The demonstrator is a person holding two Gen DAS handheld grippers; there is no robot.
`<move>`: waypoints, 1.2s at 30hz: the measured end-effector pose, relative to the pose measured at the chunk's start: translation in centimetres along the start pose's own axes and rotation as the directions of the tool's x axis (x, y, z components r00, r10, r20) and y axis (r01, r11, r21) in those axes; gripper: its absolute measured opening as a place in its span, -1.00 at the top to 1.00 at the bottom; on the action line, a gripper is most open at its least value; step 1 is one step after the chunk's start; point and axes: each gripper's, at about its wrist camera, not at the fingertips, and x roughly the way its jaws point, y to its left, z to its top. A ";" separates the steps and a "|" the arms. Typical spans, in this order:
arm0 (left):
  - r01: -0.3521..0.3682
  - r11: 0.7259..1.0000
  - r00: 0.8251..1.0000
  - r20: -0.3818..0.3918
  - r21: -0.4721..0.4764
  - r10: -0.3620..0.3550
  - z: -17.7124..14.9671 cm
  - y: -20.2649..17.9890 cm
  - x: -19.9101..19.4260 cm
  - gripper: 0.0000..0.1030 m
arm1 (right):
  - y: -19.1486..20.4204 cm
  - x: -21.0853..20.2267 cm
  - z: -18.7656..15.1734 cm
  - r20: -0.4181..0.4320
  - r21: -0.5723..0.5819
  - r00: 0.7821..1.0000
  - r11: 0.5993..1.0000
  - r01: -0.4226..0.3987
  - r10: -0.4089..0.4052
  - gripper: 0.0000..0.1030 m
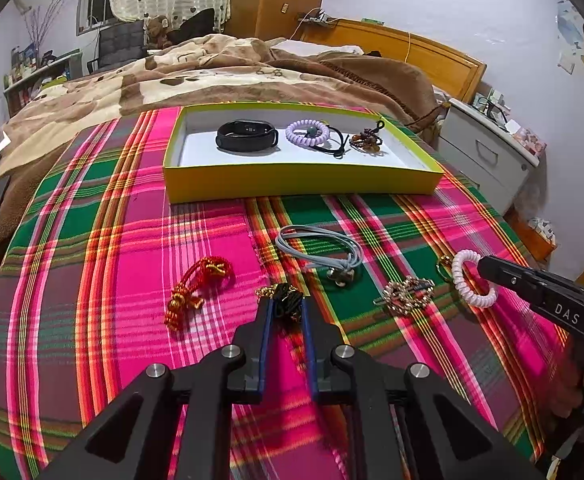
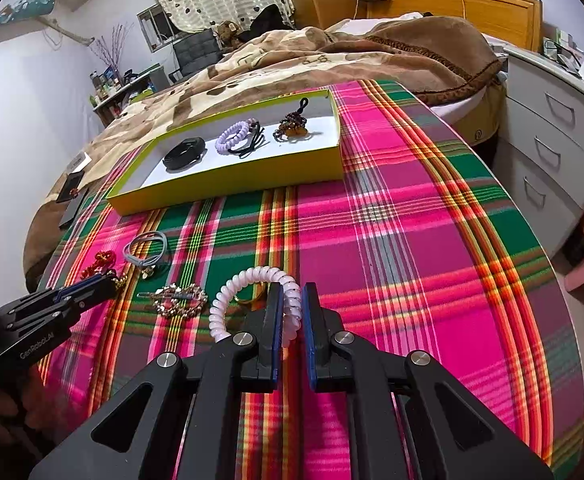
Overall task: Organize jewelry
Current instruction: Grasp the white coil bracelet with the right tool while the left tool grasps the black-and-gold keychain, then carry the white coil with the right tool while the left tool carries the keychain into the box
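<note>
Left wrist view: left hand-held gripper (image 1: 284,307) pinched black-gold trinket (image 1: 281,294); right hand-held gripper (image 2: 292,300) clamped white spiral bracelet (image 2: 247,276) on plaid cloth (image 2: 412,280).

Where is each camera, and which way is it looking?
Left wrist view: sits on the left gripper, looking forward over the plaid cloth toward the yellow box and bed; its jaws close around a black-and-gold piece, and the right gripper shows at right.
Right wrist view: sits on the right gripper, facing the same box; its jaws straddle the white spiral hair tie, and the left gripper shows at left.
Both share the box, cloth, hair tie and gold hair clip.
</note>
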 end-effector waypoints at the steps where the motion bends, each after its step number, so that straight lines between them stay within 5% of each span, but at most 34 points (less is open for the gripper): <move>1: 0.006 1.000 1.000 0.002 0.000 -0.006 -0.1 0.0 -0.2 0.74 | 0.0 -0.1 -0.1 0.002 0.000 1.000 1.000 -0.001 0.001 0.81; 36: 0.048 0.998 0.989 0.138 0.040 -0.053 2.8 -0.8 -5.3 0.74 | 2.4 -3.4 2.5 0.098 -0.044 0.995 0.999 -0.015 0.019 0.81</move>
